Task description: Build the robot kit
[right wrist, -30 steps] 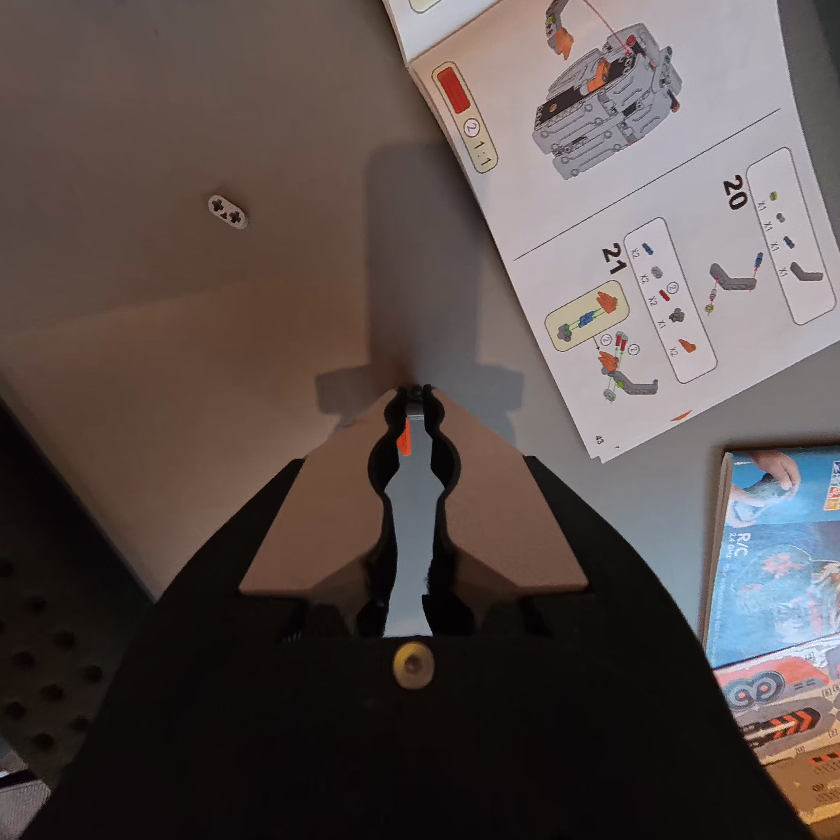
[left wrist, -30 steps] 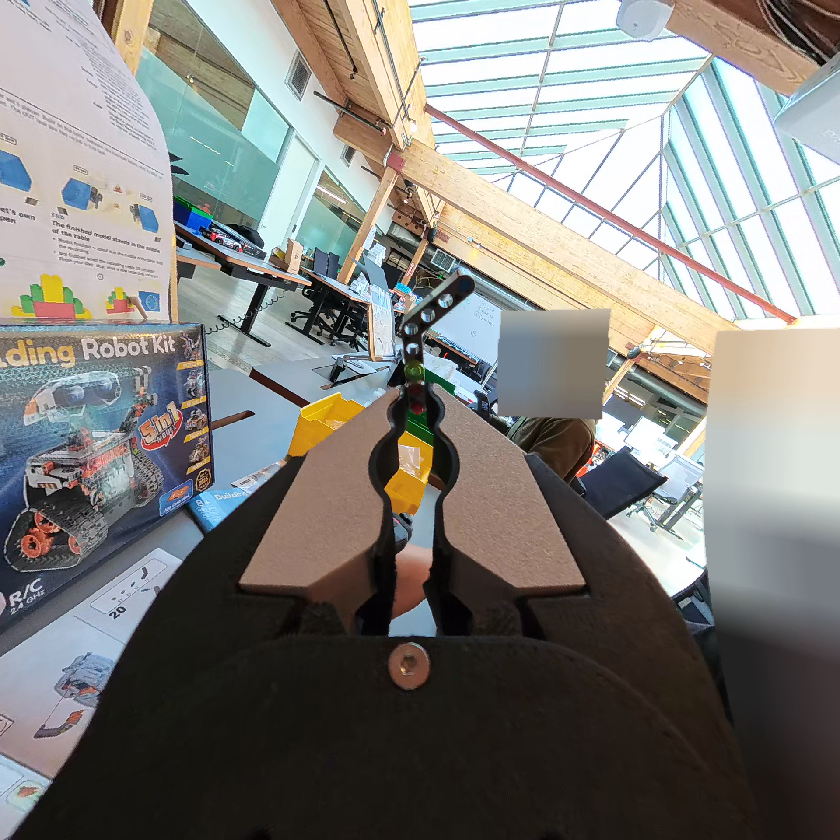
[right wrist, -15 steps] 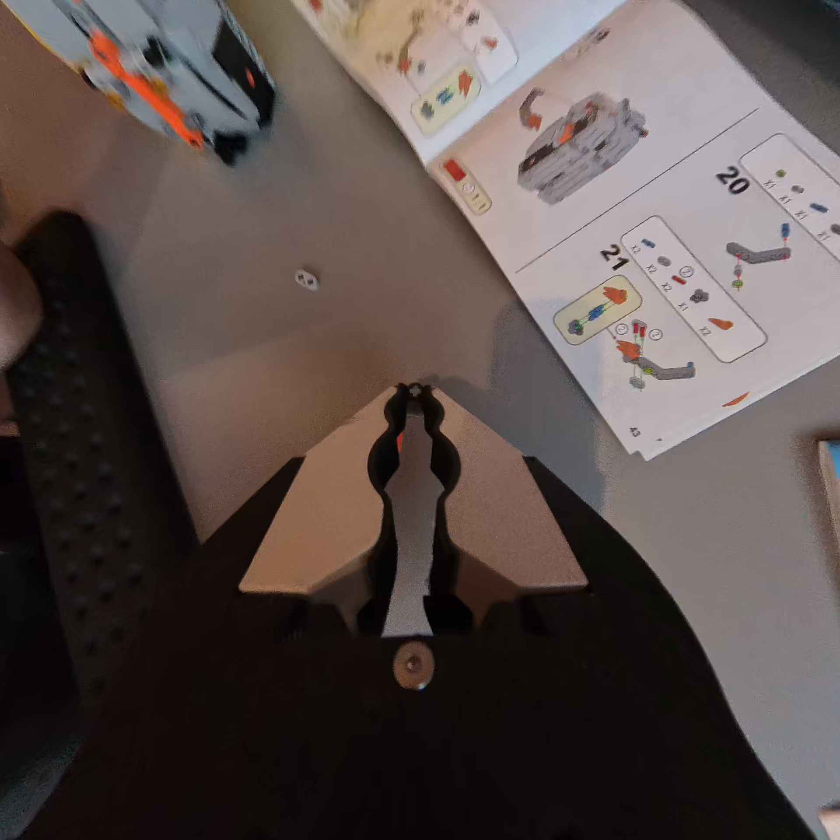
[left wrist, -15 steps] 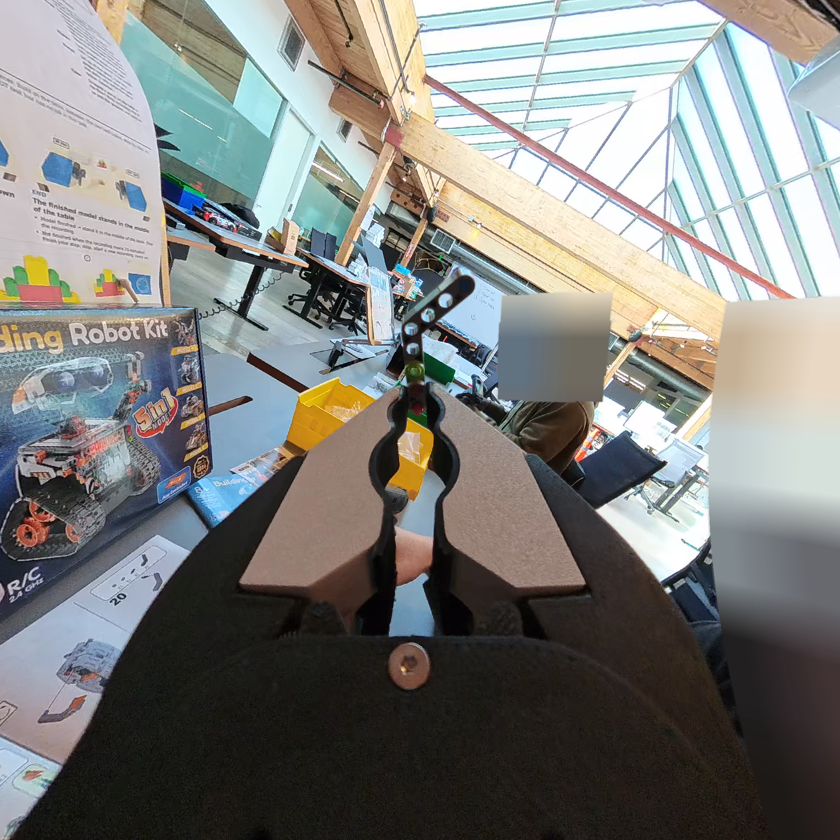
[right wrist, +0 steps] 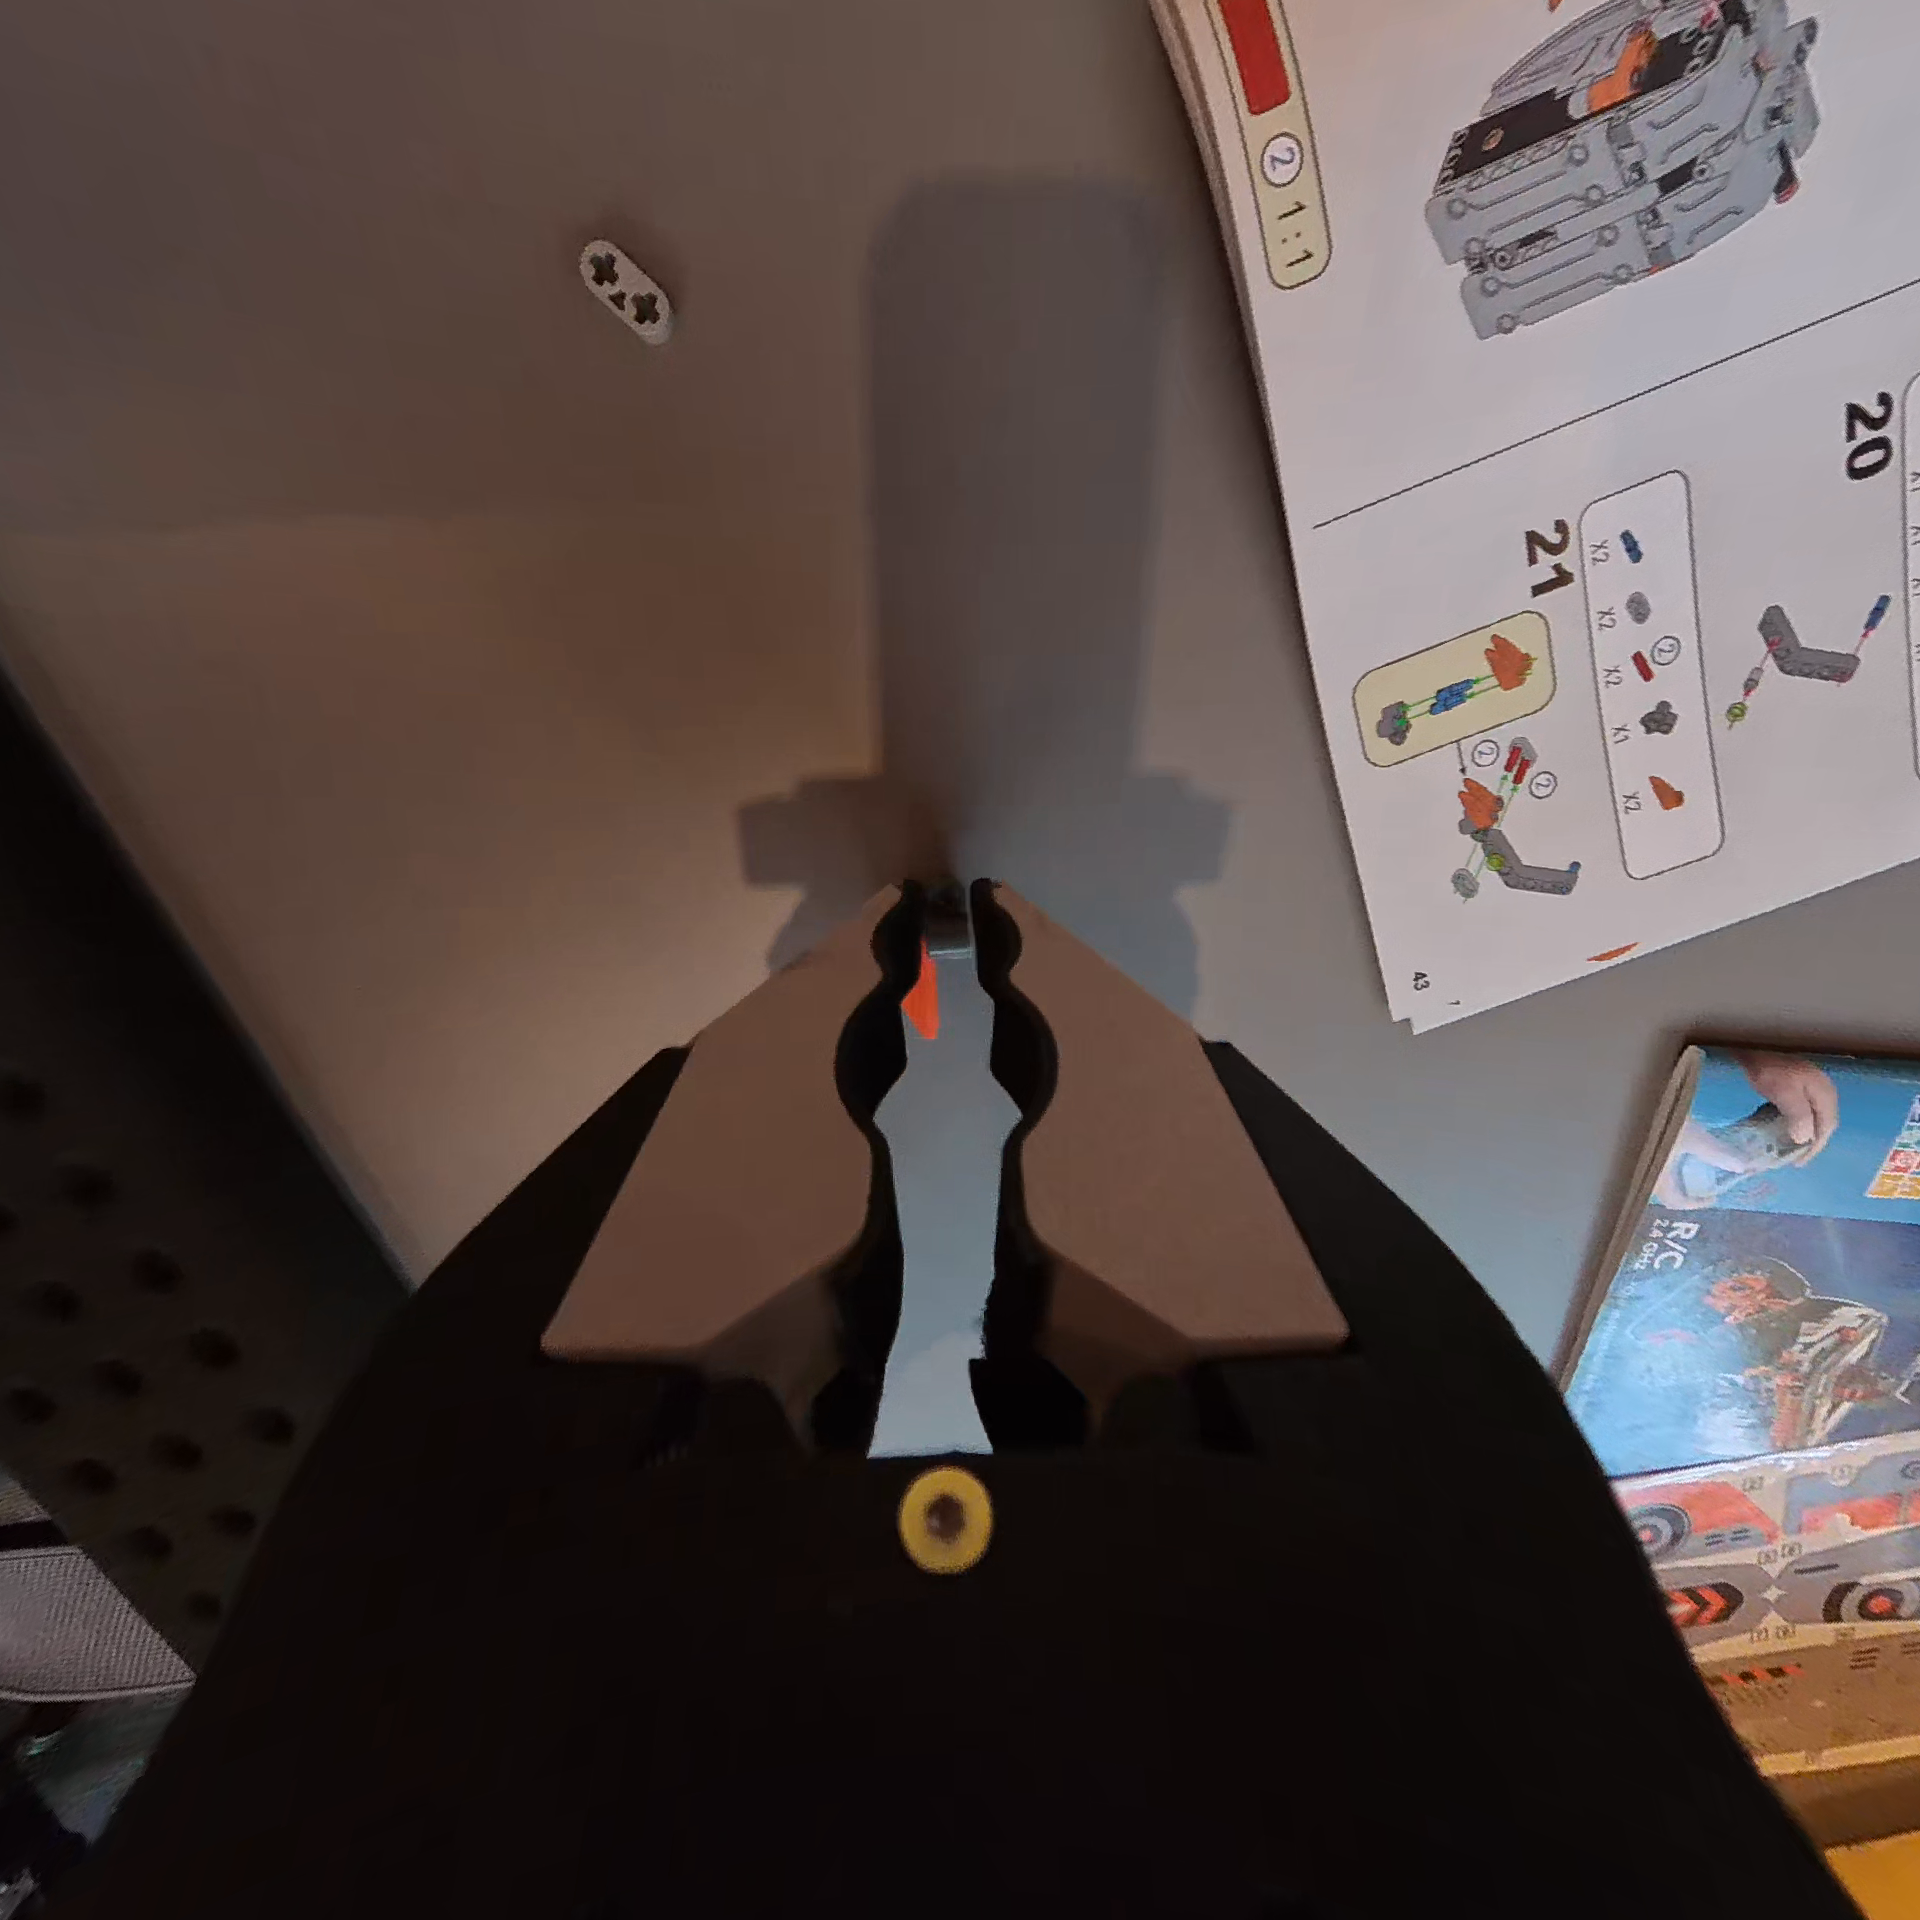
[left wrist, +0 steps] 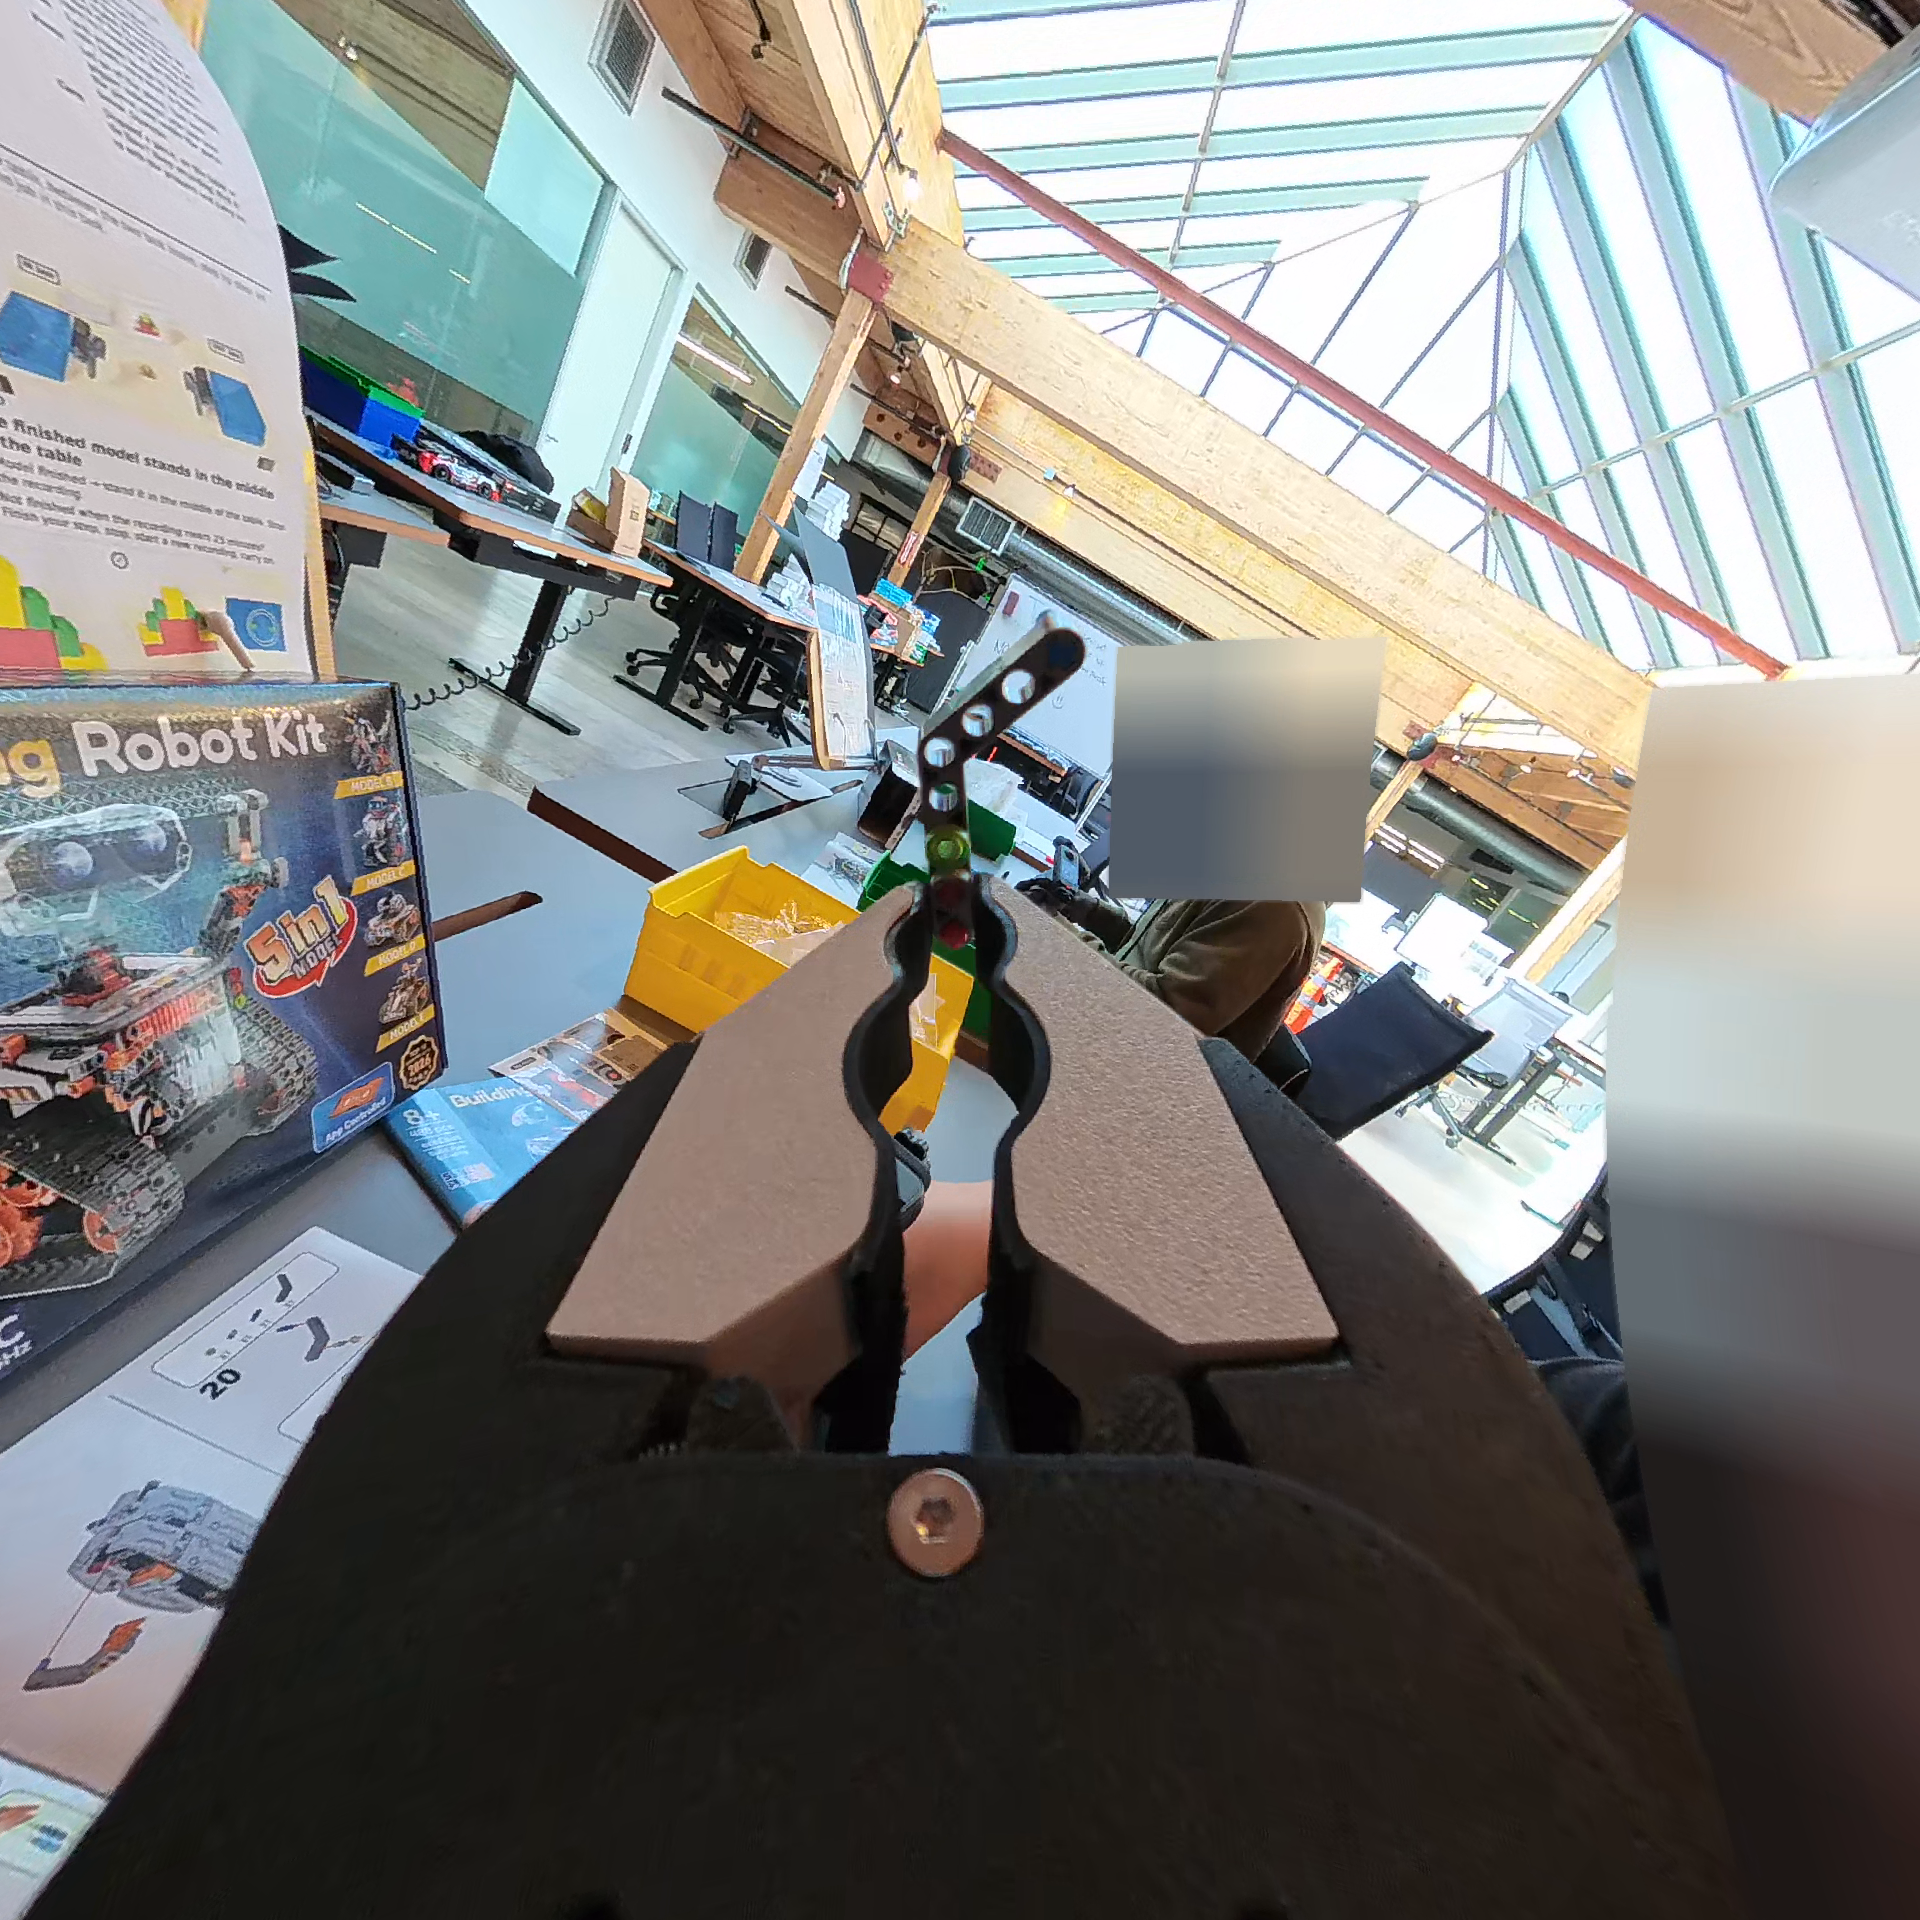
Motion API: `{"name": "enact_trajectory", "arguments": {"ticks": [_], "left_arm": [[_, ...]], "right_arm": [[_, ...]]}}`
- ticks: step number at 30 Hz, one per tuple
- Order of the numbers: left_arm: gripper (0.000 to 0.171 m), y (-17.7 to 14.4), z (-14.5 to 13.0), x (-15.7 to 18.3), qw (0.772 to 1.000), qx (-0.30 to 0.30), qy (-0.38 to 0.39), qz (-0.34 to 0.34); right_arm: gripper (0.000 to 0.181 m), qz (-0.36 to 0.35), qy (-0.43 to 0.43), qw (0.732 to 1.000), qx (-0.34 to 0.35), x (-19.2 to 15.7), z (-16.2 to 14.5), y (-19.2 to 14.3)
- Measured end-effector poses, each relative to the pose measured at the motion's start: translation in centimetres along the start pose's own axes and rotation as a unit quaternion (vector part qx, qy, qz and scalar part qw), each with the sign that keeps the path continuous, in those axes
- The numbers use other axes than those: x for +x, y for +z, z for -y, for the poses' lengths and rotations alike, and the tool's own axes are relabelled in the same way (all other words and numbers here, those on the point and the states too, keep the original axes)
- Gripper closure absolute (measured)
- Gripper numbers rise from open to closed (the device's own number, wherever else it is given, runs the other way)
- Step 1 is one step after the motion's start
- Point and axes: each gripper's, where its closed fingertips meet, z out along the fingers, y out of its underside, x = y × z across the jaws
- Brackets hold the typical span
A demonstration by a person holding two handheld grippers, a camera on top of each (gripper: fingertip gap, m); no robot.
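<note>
My left gripper (left wrist: 945, 902) is shut on a red pin that carries a green bush and a dark bent beam with holes (left wrist: 987, 717). It holds the beam upright in the air, above the table. My right gripper (right wrist: 945, 902) is shut on a small piece with a grey end and an orange part (right wrist: 923, 1000), close above the grey table (right wrist: 520, 623). A small light-grey two-hole link (right wrist: 627, 291) lies on the table ahead and to the left of the right gripper.
An open instruction booklet (right wrist: 1579, 468) lies right of the right gripper, also in the left wrist view (left wrist: 208, 1455). A robot kit box (left wrist: 197, 977) stands at left, with a yellow bin (left wrist: 758, 935) behind. A black perforated mat (right wrist: 135, 1247) lies at left. A person sits beyond the table. The gap from one gripper's tips to the other's is roughly 35 cm.
The right gripper swung away over the table and came back close above it, near the booklet's edge, still holding its piece. The left gripper stayed nearly still with the beam.
</note>
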Motion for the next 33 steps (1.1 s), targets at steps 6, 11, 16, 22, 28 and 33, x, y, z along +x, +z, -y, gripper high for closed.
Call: {"name": "enact_trajectory", "arguments": {"ticks": [6,11,16,22,28,33], "left_arm": [[0.166,-0.3,0.2,0.0,1.000,0.002,-0.003,-0.003],[0.166,-0.6,0.4,0.3,1.000,0.006,0.000,-0.004],[0.167,-0.9,0.6,0.2,1.000,0.011,-0.002,-0.006],[0.166,-0.9,0.6,0.3,1.000,0.010,-0.001,-0.007],[0.166,-0.7,0.4,0.3,1.000,0.005,-0.004,-0.010],[0.166,-0.7,0.3,0.4,1.000,0.004,-0.003,-0.011]], "right_arm": [[0.170,-0.003,-0.017,1.000,0.001,0.3,0.1,-1.1],[0.169,-0.004,-0.015,1.000,-0.004,0.4,-0.1,-1.0],[0.168,0.005,-0.007,1.000,0.001,0.2,-0.4,-0.2],[0.174,0.002,-0.006,1.000,0.004,0.3,-0.6,0.2],[0.169,0.003,-0.006,1.000,0.016,0.3,-0.4,-0.3],[0.174,0.002,-0.010,1.000,0.009,0.2,-0.7,-0.2]]}}
